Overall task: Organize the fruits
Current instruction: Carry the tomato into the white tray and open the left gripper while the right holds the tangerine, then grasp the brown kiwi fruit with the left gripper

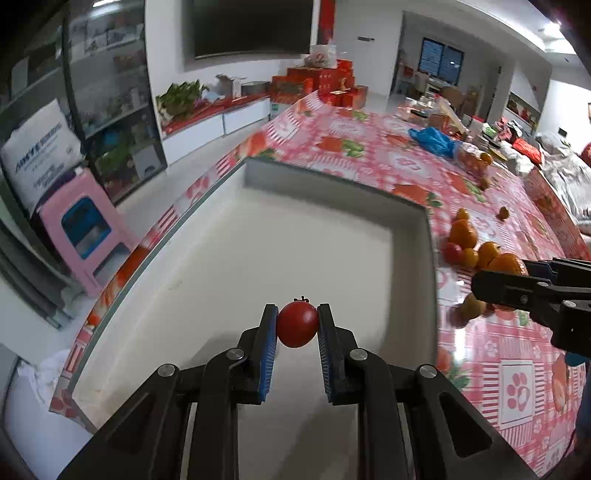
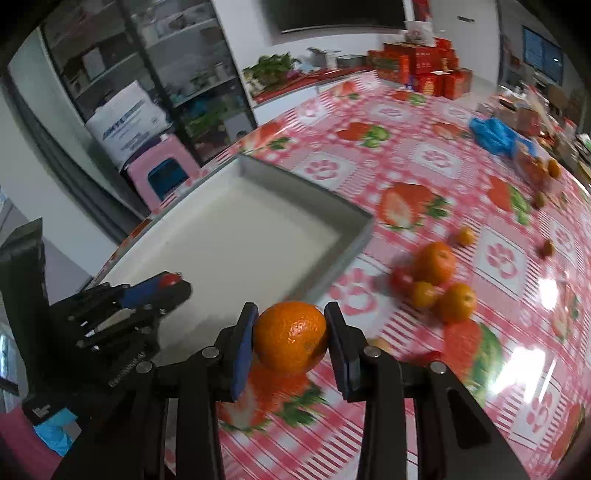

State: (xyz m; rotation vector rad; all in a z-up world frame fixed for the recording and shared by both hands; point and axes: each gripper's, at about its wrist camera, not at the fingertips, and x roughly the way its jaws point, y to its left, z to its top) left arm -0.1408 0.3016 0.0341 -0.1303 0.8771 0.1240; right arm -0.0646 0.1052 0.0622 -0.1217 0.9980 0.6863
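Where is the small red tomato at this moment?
The small red tomato is clamped in the left tool, above the white tray. In the right wrist view it shows at far left.

This is a lived-in home, a living and dining room in one. A dark wall-mounted television (image 1: 251, 27) hangs above a low white cabinet (image 1: 214, 123) strewn with leafy greens (image 1: 181, 96). Red gift boxes (image 1: 321, 83) are stacked on the floor past the table's far corner. The table wears a pink strawberry-print oilcloth (image 1: 369, 147). A glass-fronted shelf unit (image 2: 177, 66) stands against the wall with a pink plastic stool (image 1: 85, 229) beside it.
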